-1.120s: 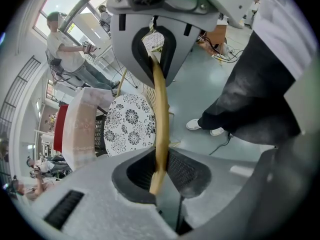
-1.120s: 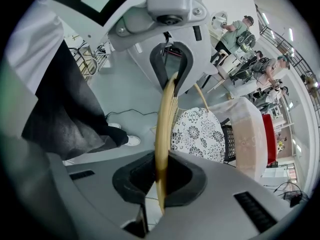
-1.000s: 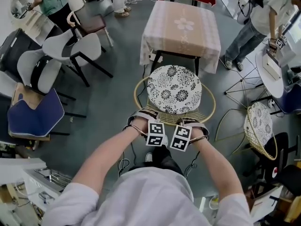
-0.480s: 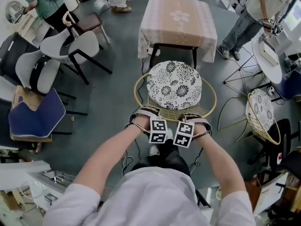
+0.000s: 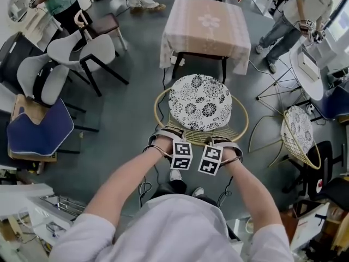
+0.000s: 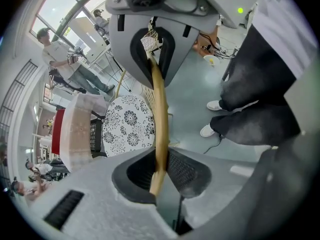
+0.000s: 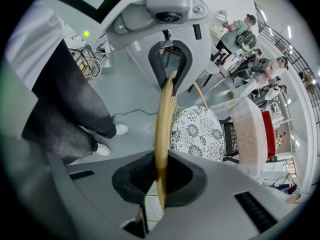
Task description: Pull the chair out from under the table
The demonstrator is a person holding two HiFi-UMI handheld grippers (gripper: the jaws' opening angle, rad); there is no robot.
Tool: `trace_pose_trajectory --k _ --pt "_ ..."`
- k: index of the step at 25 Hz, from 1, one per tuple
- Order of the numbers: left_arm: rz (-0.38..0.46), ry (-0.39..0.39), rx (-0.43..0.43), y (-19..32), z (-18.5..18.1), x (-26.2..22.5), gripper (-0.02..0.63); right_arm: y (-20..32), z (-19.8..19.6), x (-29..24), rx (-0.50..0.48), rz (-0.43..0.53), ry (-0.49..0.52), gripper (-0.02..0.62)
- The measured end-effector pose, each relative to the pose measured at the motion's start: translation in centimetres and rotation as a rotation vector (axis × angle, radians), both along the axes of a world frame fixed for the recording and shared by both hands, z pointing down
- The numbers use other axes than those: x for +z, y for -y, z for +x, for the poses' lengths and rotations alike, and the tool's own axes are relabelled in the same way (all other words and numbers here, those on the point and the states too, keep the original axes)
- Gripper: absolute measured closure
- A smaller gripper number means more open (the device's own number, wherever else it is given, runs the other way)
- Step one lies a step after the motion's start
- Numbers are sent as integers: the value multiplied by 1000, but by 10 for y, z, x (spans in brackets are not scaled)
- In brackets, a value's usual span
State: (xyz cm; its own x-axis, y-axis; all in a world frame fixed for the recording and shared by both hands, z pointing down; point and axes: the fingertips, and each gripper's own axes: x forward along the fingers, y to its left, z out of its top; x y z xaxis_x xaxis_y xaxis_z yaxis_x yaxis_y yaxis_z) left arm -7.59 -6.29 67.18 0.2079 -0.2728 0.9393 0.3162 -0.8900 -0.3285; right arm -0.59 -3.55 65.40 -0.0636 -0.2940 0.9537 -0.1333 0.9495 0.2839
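The round rattan chair (image 5: 200,102) with a black-and-white flowered cushion stands in front of the table (image 5: 206,29), which wears a pale pink cloth. The seat is out from under the table edge. My left gripper (image 5: 168,135) and right gripper (image 5: 221,142) sit side by side on the near part of the chair's back rim (image 5: 196,140). In the left gripper view the tan rim (image 6: 161,104) runs between the jaws of the left gripper (image 6: 157,109), pinched by them. The right gripper (image 7: 162,119) clamps the same rim (image 7: 164,124) in the right gripper view.
A second rattan chair (image 5: 299,138) stands at the right. White chairs (image 5: 82,51) and a blue-cushioned seat (image 5: 38,127) crowd the left. People stand at the back left and back right. My own shoes (image 5: 174,174) and floor cables lie just behind the chair.
Both grippers have drawn back toward me with the rim still held, and the chair has slid a little away from the table. My feet have stepped back.
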Motion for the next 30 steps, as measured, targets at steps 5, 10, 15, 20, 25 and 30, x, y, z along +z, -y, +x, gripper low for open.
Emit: trace_pose_trajectory --k 5,10,15,20,25,30 --pt "2 6 -7 -8 -1 0 548 -8 -1 0 -15 4 6 581" --pt "-4 23 -18 -19 0 2 548 -19 1 0 -29 2 20 581" --pt "-12 24 -41 -22 -4 2 546 -21 -3 -1 -39 22 33 581" --pt "-1 23 -55 -22 -4 2 546 -23 -5 -2 -34 35 67 581" --pt "-7 -25 -128 -21 -2 0 540 -28 -6 -2 -27 30 99 492" --pt "-10 -68 -207 -23 0 -9 517 -27 -3 -7 -29 72 112 479"
